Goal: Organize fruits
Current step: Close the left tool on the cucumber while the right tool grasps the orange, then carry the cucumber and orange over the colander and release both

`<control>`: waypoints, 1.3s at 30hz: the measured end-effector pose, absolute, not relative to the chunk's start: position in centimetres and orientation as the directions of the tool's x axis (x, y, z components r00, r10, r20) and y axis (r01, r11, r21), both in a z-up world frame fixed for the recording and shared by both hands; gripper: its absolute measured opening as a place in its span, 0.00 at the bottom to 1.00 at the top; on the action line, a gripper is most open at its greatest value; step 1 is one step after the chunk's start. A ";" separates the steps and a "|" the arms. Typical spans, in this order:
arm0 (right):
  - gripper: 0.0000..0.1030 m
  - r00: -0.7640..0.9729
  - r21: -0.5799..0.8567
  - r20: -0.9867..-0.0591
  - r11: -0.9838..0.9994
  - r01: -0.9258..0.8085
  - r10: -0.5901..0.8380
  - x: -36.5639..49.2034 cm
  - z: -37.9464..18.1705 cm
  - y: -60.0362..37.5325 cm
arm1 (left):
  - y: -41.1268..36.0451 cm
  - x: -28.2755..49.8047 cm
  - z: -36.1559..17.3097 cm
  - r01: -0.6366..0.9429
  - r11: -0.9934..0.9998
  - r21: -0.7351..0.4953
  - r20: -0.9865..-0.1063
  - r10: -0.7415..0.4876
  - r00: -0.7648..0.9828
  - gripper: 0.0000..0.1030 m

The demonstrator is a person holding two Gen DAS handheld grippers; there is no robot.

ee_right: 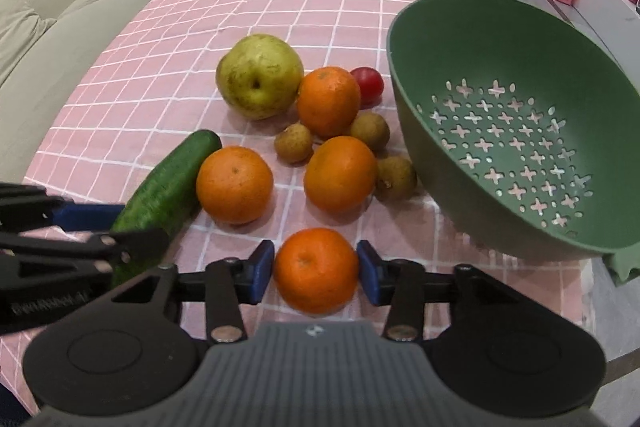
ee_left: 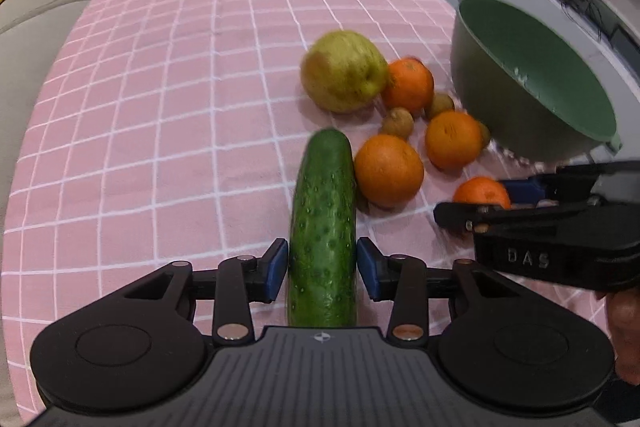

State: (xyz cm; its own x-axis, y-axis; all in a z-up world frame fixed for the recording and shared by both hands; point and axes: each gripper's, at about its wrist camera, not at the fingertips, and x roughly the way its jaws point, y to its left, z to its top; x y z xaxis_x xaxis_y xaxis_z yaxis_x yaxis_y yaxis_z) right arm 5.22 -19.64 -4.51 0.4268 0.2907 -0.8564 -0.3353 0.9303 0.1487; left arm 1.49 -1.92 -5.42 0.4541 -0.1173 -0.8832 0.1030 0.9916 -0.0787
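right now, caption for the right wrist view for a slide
Right gripper brackets an orange beside an empty green colander.

The left hand-held gripper (ee_left: 322,265) straddles a cucumber (ee_left: 323,227), a small gap at each blue pad. Oranges (ee_left: 389,171) lie at two o'clock before a green colander (ee_left: 560,131).
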 end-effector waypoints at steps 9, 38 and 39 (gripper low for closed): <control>0.39 0.413 0.147 -0.863 0.927 -0.344 0.290 5.1 -4.5 -19.7 | -2.5 1.4 -5.9 0.119 0.992 -0.037 -0.895 -0.086 0.437 0.40; 0.38 0.562 0.318 -0.735 0.925 -0.208 0.379 10.4 6.9 -31.1 | -12.1 7.4 5.4 0.242 0.964 -0.107 -0.799 -0.228 0.556 0.40; 0.38 0.563 0.317 -0.737 0.927 -0.201 0.374 10.9 6.8 -31.6 | -12.7 8.0 5.5 0.251 0.962 -0.104 -0.799 -0.231 0.555 0.40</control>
